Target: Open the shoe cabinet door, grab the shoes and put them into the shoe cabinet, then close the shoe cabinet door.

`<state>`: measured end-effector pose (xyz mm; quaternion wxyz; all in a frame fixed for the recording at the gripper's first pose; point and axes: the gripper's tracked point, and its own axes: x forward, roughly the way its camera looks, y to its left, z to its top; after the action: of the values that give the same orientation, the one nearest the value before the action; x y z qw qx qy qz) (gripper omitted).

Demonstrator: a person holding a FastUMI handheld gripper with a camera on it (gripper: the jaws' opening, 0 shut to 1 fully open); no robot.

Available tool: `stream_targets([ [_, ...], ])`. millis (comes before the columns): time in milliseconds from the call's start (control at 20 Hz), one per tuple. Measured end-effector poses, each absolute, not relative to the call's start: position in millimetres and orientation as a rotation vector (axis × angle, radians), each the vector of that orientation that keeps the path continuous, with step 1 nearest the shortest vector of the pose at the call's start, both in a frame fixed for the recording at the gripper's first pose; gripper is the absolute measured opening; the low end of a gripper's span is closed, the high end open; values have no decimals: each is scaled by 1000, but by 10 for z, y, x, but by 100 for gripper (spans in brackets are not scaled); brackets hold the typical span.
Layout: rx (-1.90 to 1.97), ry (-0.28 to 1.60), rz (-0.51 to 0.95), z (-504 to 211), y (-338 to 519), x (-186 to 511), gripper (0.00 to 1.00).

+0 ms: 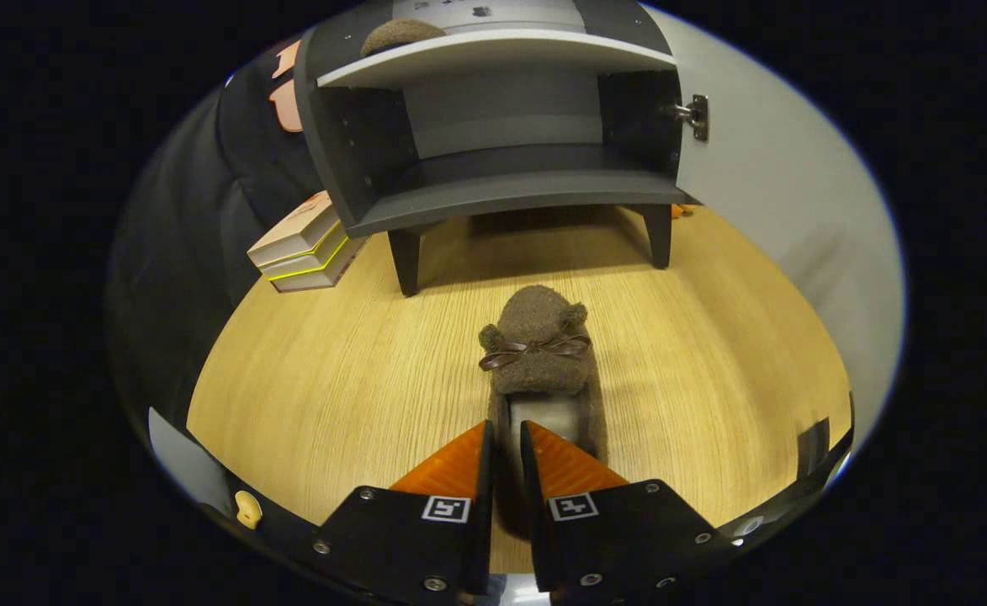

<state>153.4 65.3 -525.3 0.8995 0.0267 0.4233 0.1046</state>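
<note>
A brown fuzzy shoe (539, 353) with a small ribbon bow points its toe toward the dark shoe cabinet (501, 189). My gripper (507, 433) is shut on the shoe, with the left rim of its opening pinched between the two fingers. The shoe is over the wooden floor (333, 362), short of the cabinet's legs. The cabinet stands open, and its white door (762, 168) is swung out to the right on a metal hinge (695, 114). Its lower shelf is bare. A second brown shoe (400, 35) lies on the upper shelf, at its left.
A stack of flat boxes (304, 248) lies on the floor beside the cabinet's left leg, against the black cloth wall. The open door runs along the right side of the floor.
</note>
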Motion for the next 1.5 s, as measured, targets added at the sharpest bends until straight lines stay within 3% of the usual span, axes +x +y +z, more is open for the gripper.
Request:
stream_targets([
  [350,88,895,205,-5555,789,1991,20],
  [600,116,894,198,-5585,808,2082,8],
  [750,114,896,198,-5501,767,1988,7],
  [1100,104,784,178,-4797,596,1785,7],
  [1500,69,616,177,-3505,513,1966,7],
])
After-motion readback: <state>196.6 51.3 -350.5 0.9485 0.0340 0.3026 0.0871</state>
